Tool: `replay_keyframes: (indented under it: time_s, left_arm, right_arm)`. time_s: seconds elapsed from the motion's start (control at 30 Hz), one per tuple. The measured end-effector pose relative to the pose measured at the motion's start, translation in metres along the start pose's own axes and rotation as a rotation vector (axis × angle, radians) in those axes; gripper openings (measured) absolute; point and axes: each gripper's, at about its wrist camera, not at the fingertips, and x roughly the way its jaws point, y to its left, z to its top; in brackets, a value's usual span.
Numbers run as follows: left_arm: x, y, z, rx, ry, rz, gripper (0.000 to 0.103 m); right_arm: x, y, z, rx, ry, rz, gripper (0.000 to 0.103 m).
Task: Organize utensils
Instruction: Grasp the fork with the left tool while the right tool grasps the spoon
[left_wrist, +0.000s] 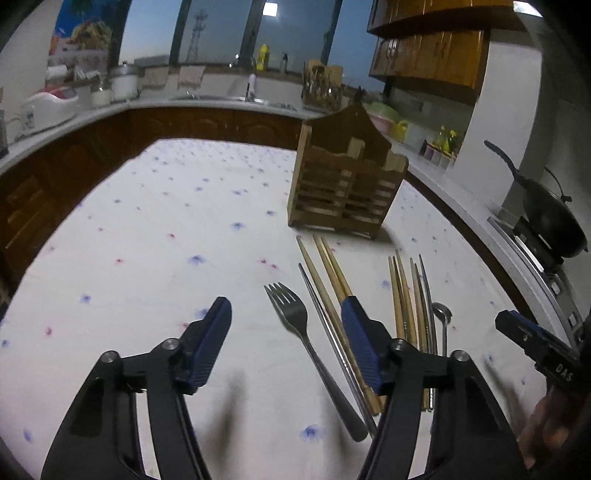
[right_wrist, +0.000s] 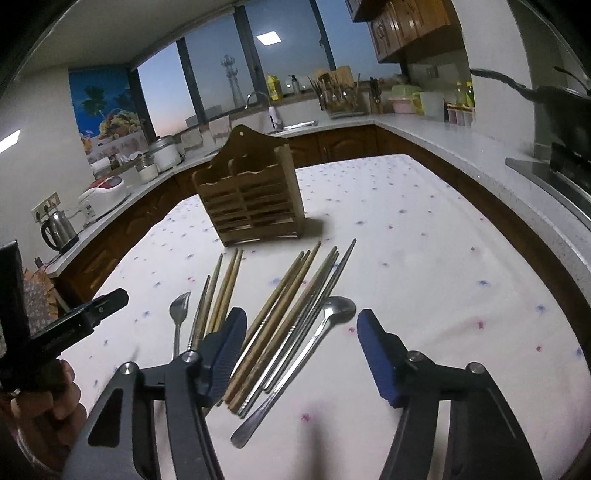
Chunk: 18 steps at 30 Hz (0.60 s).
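Hovering wide open and empty, left tongs (left_wrist: 286, 314) straddle the fork (left_wrist: 295, 317), its handle running toward lower frame; right tongs (right_wrist: 301, 323), equally spread, bracket the spoon (right_wrist: 325, 317).

kitchen at dusk, dim indoor light. ahead of the tool a wide window (right_wrist: 236, 81) with dark frames, blue evening sky and a lattice tower outside; a square ceiling light (right_wrist: 268, 38) reflects in the glass. white countertop (right_wrist: 424, 136) wraps around in a u, dark wood cabinets (left_wrist: 207, 123) below it. sink faucet (right_wrist: 271, 109) under the window, yellow bottle (right_wrist: 273, 86) on the sill. upper wood cabinets (left_wrist: 428, 55) ahead to the right. fruit poster (right_wrist: 105, 107) on the left wall, electric kettle (right_wrist: 59, 225) and rice cooker (right_wrist: 105, 188) on the left counter. black wok (left_wrist: 554, 218) on the stove at far right. tabletop (left_wrist: 166, 221) under the tool carries a white cloth with small blue and red flowers.
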Motion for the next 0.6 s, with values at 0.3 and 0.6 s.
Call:
replay_keyframes:
  time_s: [0.3, 0.6]
  left_arm:
    - [0.049, 0.009, 0.007, -0.059, 0.182, -0.104, 0.035]
    - [0.094, 0.023, 0.008, -0.154, 0.328, -0.180, 0.021]
  right_arm:
    - [0.042, -0.018, 0.001, 0.077, 0.168, 0.029, 0.040]
    - [0.085, -0.042, 0.000, 0.213, 0.299, 0.099, 0.029]
